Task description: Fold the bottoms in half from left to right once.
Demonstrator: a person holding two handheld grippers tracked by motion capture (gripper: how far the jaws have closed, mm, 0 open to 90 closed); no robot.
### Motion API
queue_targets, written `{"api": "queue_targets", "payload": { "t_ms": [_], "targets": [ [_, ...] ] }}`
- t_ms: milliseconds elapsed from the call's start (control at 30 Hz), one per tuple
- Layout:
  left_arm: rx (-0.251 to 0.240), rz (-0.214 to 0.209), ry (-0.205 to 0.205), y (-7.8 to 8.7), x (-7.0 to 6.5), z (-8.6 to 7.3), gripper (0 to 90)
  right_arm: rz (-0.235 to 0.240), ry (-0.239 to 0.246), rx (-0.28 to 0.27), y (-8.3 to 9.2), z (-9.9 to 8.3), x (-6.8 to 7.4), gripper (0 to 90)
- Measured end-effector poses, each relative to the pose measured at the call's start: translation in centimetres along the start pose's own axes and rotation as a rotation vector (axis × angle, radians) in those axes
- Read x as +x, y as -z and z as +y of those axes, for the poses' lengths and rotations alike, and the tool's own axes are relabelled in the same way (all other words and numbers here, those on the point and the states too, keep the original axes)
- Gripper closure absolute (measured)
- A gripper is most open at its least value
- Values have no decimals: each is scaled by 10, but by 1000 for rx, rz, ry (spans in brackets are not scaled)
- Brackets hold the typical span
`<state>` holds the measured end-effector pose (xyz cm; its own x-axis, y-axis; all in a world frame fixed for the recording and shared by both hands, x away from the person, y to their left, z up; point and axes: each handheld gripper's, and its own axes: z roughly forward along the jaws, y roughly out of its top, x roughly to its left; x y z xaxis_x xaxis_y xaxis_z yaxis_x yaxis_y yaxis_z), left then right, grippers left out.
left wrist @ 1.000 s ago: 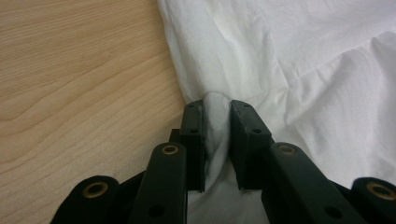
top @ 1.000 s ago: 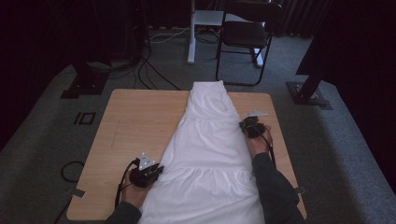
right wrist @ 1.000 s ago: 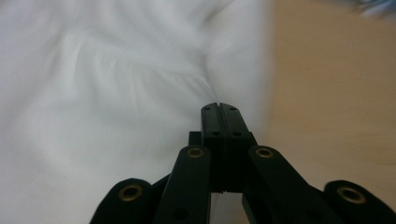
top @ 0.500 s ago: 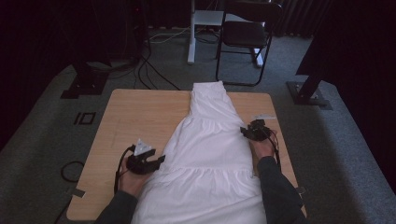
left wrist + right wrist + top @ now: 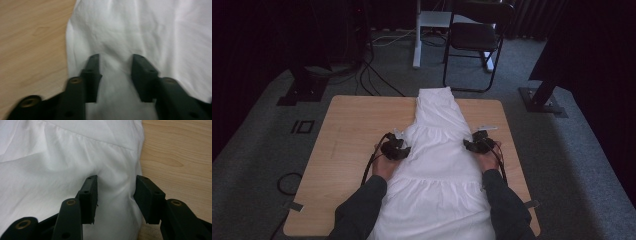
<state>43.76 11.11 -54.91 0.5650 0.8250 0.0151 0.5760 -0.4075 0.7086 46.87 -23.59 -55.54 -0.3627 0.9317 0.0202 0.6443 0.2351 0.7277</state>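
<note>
Down the middle of the wooden table (image 5: 347,130) lies a white garment (image 5: 439,160), long and tiered with gathered seams, narrow at the far end and widening toward the person, its near hem hanging past the table's near edge. At mid-length the left gripper (image 5: 396,149) sits on the cloth's left edge and the right gripper (image 5: 478,144) on its right edge. Each pair of jaws stands partly apart with a raised ridge of white cloth between them; the left jaws have just been closing, the right ones opening. Whether the pads press the fabric is unclear. Beyond the table's far edge stands a black folding chair (image 5: 474,37), with cables (image 5: 377,75) on the grey carpet beside it.
</note>
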Motion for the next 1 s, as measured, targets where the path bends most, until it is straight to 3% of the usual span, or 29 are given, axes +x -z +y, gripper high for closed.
{"api": "queue_targets", "payload": {
  "t_ms": [33,200,333,367,600,733,767,900,967,1000],
  "targets": [
    [0,0,0,0,0,0,681,0,0,0,0,0,0,527],
    [4,-30,-16,14,0,-15,776,-12,-4,5,7,-7,7,552],
    [-23,-43,13,33,-2,-38,778,15,22,12,27,-27,22,566],
    [-27,-42,8,39,-5,-45,778,15,22,12,27,-27,22,566],
    [-42,-50,3,77,-23,-88,768,67,74,25,71,-71,51,574],
    [-61,-46,-15,89,-32,-103,745,123,112,79,90,-83,61,578],
    [-67,-41,-21,89,-32,-103,733,138,108,81,91,-83,60,572],
    [-72,-35,-19,87,-33,-102,678,160,68,-48,99,-63,46,534],
    [-71,-30,-17,86,-33,-102,659,173,77,-98,95,-44,41,530],
    [-71,-28,-17,86,-33,-102,652,188,77,-97,86,-31,38,525]
  ]
}}
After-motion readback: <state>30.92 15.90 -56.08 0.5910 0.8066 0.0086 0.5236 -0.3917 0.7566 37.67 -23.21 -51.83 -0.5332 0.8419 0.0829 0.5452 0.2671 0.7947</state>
